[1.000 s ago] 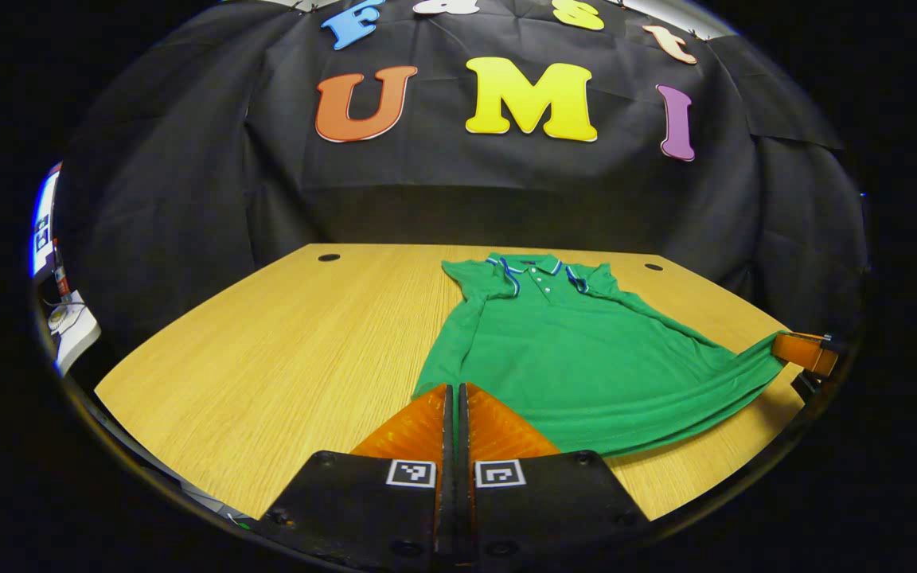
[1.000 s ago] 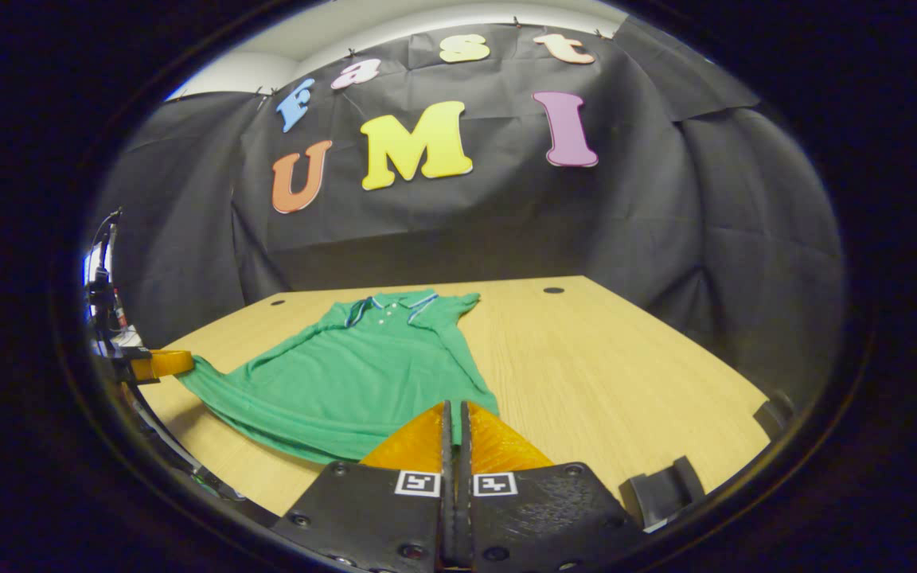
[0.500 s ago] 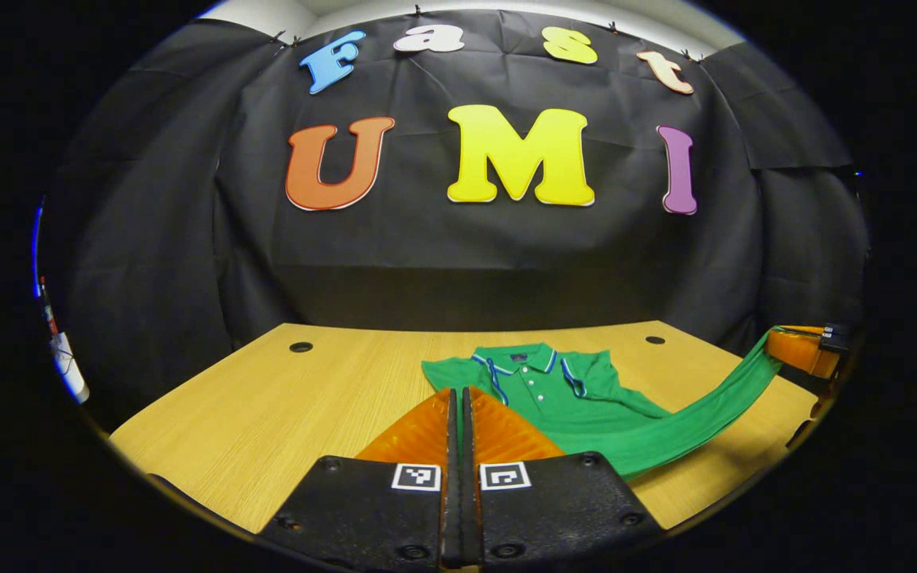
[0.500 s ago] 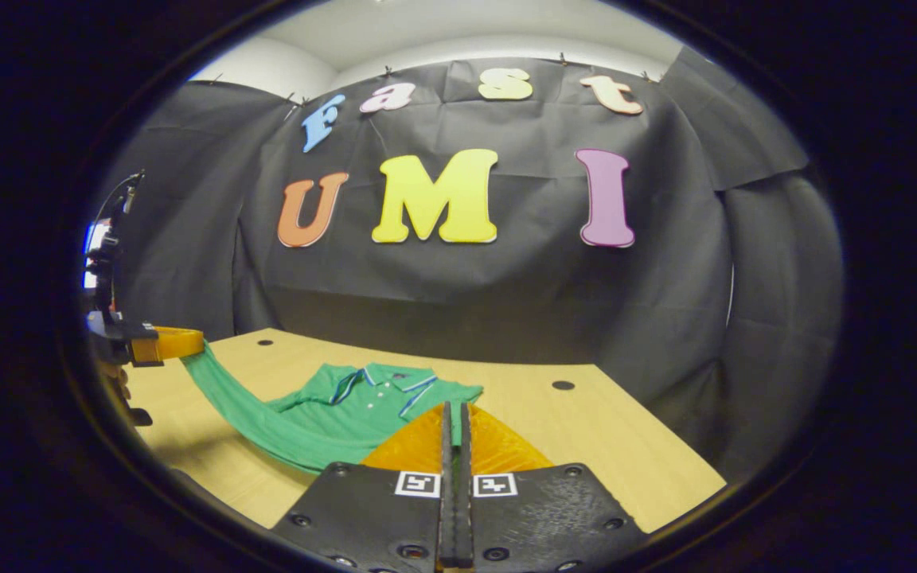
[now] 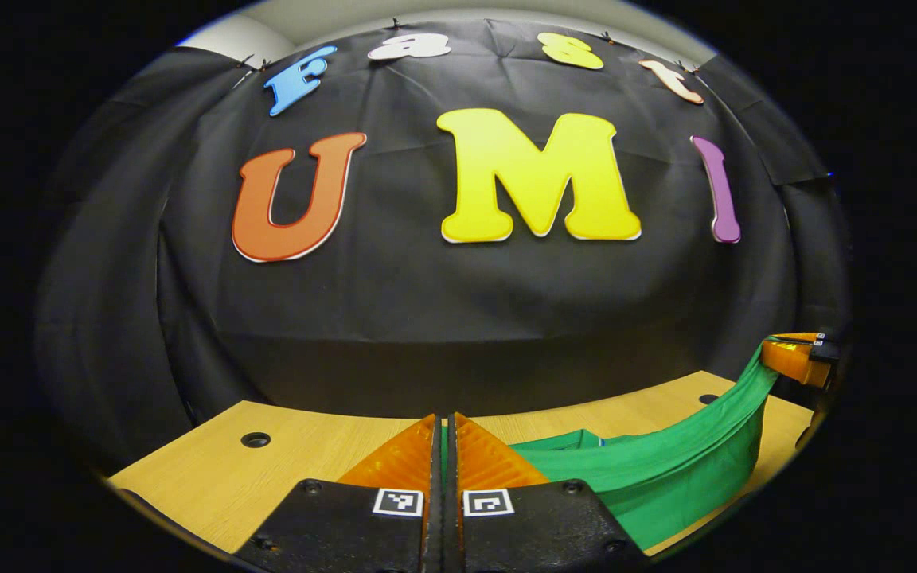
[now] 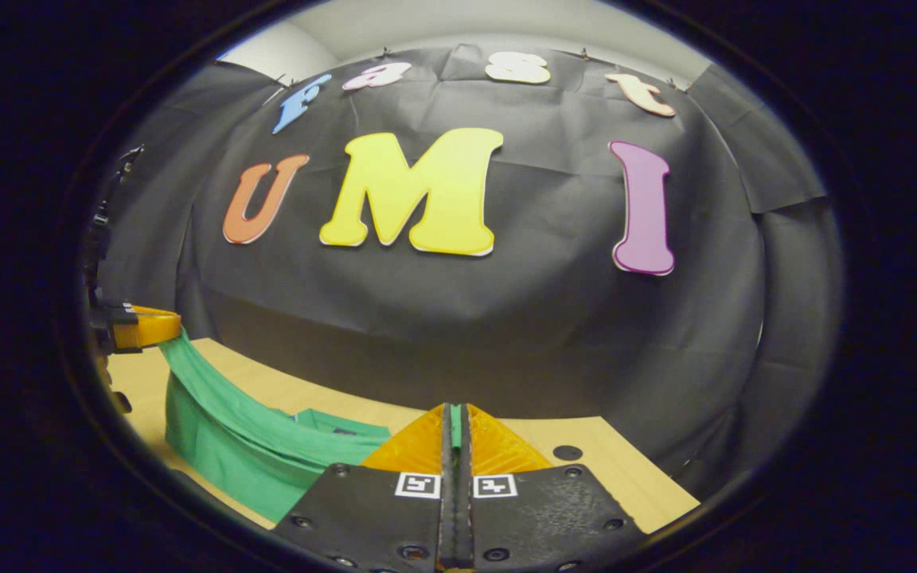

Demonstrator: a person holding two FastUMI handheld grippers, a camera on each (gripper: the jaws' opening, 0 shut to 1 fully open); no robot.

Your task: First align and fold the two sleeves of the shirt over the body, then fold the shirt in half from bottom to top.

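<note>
Shirt (image 5: 665,469) pinched between both jaws.

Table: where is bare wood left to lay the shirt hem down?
Bare table lies left of the left gripper, around the round hole. More lies right of the right gripper, by another hole. Between the two grippers it is crowded: the green shirt hangs stretched there, both grippers shut on its hem.

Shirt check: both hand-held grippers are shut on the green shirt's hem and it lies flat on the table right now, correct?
Not flat. Both are shut on the green shirt, but its hem hangs lifted above the table. The left gripper view shows it strung from the left hand-held gripper up to the right hand-held gripper.
</note>
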